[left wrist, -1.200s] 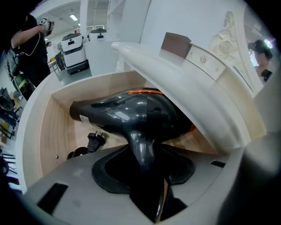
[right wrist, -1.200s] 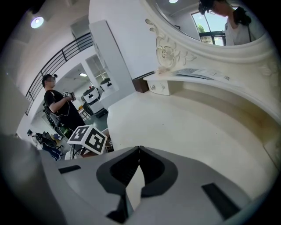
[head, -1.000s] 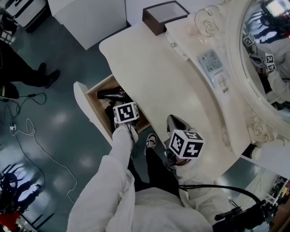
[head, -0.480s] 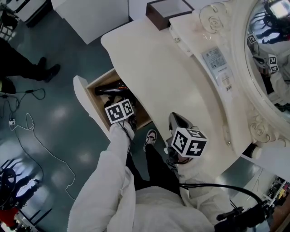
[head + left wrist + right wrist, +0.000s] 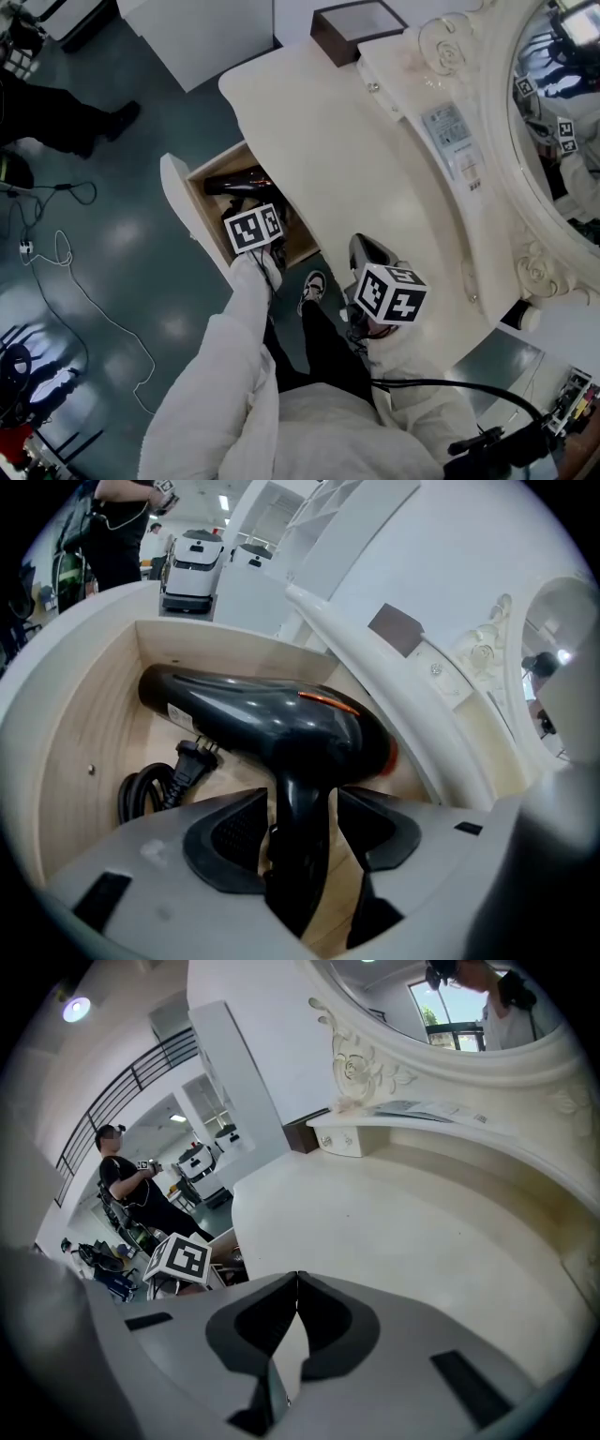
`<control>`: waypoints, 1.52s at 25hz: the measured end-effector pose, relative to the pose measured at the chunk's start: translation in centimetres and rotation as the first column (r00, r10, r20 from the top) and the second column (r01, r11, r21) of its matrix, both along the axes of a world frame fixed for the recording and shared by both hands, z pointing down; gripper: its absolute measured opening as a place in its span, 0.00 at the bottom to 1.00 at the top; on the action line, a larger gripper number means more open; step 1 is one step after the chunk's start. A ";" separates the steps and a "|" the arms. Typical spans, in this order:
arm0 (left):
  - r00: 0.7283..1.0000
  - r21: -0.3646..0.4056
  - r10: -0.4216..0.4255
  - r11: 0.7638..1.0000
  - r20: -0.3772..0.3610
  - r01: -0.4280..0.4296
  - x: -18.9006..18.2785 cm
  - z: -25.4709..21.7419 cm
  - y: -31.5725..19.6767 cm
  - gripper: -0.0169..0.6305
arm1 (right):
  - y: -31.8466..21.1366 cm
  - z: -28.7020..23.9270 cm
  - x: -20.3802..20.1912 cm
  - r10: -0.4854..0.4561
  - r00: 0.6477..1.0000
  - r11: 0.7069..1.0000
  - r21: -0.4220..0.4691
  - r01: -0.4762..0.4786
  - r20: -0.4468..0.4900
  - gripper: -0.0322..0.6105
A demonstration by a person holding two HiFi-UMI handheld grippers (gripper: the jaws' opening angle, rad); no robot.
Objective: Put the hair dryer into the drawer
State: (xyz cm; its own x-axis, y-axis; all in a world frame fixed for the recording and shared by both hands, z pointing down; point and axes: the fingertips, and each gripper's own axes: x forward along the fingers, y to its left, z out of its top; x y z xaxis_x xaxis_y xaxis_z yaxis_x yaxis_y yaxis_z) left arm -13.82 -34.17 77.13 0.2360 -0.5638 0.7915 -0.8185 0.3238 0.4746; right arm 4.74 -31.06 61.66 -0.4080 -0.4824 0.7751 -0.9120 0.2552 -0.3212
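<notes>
The black hair dryer (image 5: 272, 726) lies inside the open wooden drawer (image 5: 94, 724), barrel across, handle toward me. Its coiled cord and plug (image 5: 155, 782) lie on the drawer floor at the left. My left gripper (image 5: 302, 827) straddles the handle; its jaws are opening, and wood shows between the handle and the right pad. In the head view the dryer (image 5: 232, 185) sits in the drawer (image 5: 178, 202) just beyond the left gripper's marker cube (image 5: 255, 229). My right gripper (image 5: 298, 1279) is shut on nothing, hovering over the cream dresser top (image 5: 394, 1213), near its front edge (image 5: 367, 258).
A dark brown box (image 5: 356, 23) and a printed leaflet (image 5: 452, 141) rest on the dresser, below an ornate oval mirror (image 5: 553, 112). A person stands on the floor at upper left (image 5: 56, 112). Cables (image 5: 56, 272) trail across the floor. My shoe (image 5: 312, 289) is beneath the drawer.
The left gripper's cube has rolled a little over the drawer, staying at the dryer's handle. The right gripper has kept still.
</notes>
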 end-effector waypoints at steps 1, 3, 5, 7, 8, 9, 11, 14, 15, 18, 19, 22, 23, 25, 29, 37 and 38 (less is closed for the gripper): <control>1.000 -0.002 0.005 1.000 0.019 -0.005 -0.1 -0.2 0.1 0.36 | 0.0 -0.1 -0.1 -0.001 1.000 1.000 0.002 0.001 0.001 0.15; 0.999 0.003 0.010 1.000 0.035 -0.010 -0.2 -1.0 0.4 0.37 | 0.0 -0.2 -0.3 -0.005 1.000 1.000 0.007 0.005 0.002 0.15; 0.999 0.021 0.010 1.000 0.033 -0.011 -0.3 -2.1 0.5 0.37 | 0.1 -0.5 -0.7 -0.012 1.000 1.000 0.012 0.012 0.004 0.15; 0.999 0.041 0.019 0.999 0.036 -0.020 -0.3 -3.4 0.7 0.37 | 0.3 -0.7 -1.3 -0.021 1.000 1.000 0.017 0.021 0.007 0.15; 0.999 0.051 0.027 0.998 0.040 -0.029 -0.4 -4.2 0.8 0.37 | 0.3 -0.9 -1.6 -0.026 1.000 0.999 0.021 0.026 0.009 0.15; 0.998 0.062 0.035 0.997 0.045 -0.038 -0.4 -4.9 1.1 0.37 | 0.5 -1.1 -1.8 -0.031 0.999 0.999 0.025 0.031 0.011 0.15; 0.997 0.085 0.054 0.995 0.051 -0.059 -0.4 -6.6 1.7 0.37 | 0.8 -1.5 -2.4 -0.042 0.999 0.999 0.032 0.041 0.015 0.15; 0.994 0.101 0.090 0.990 0.063 -0.096 -0.7 -9.3 3.3 0.37 | 1.3 -2.2 -3.3 -0.057 0.998 0.997 0.045 0.056 0.020 0.15; 0.993 0.102 0.097 0.989 0.073 -0.104 -1.0 -10.2 4.0 0.37 | 1.4 -2.4 -3.7 -0.060 0.998 0.997 0.050 0.059 0.022 0.15; 0.989 0.120 0.085 0.988 0.119 -0.099 -2.7 -13.2 6.2 0.37 | 2.0 -3.3 -4.7 -0.070 0.997 0.995 0.067 0.068 0.028 0.15; 0.988 0.134 0.079 0.986 0.132 -0.096 -3.3 -14.2 6.9 0.37 | 2.2 -3.6 -5.1 -0.075 0.997 0.995 0.074 0.072 0.028 0.15; 0.984 0.176 0.068 0.980 0.164 -0.097 -4.8 -16.9 9.2 0.36 | 3.0 -4.4 -6.2 -0.088 0.996 0.992 0.095 0.085 0.025 0.15; 0.983 0.186 0.062 0.978 0.175 -0.094 -5.4 -17.7 10.0 0.33 | 3.2 -4.7 -6.5 -0.091 0.996 0.991 0.102 0.088 0.024 0.15; 0.981 0.208 0.048 0.974 0.190 -0.088 -6.4 -19.0 11.3 0.28 | 3.7 -5.4 -7.2 -0.094 0.995 0.989 0.120 0.091 0.024 0.15; 0.984 0.252 0.051 0.963 0.171 -0.094 -7.4 -21.3 13.3 0.17 | 4.8 -6.8 -8.4 -0.093 0.995 0.984 0.157 0.088 0.025 0.15; 0.959 0.305 0.119 0.932 0.258 -0.198 -9.5 -24.6 15.9 0.04 | 7.8 -8.8 -10.9 -0.055 0.998 0.976 0.211 0.050 0.016 0.15; 0.956 0.309 0.129 0.928 0.265 -0.211 -9.7 -24.9 16.1 0.04 | 8.2 -9.0 -11.2 -0.043 0.999 0.975 0.218 0.039 0.016 0.15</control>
State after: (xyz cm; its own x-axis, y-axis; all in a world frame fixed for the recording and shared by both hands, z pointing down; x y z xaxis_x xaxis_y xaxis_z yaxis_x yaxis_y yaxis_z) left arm -23.51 -18.05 52.20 0.1809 -0.7703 0.6115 -0.9482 0.0285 0.3163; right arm -6.41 -22.86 52.70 -0.4459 -0.6209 0.6448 -0.8930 0.3582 -0.2726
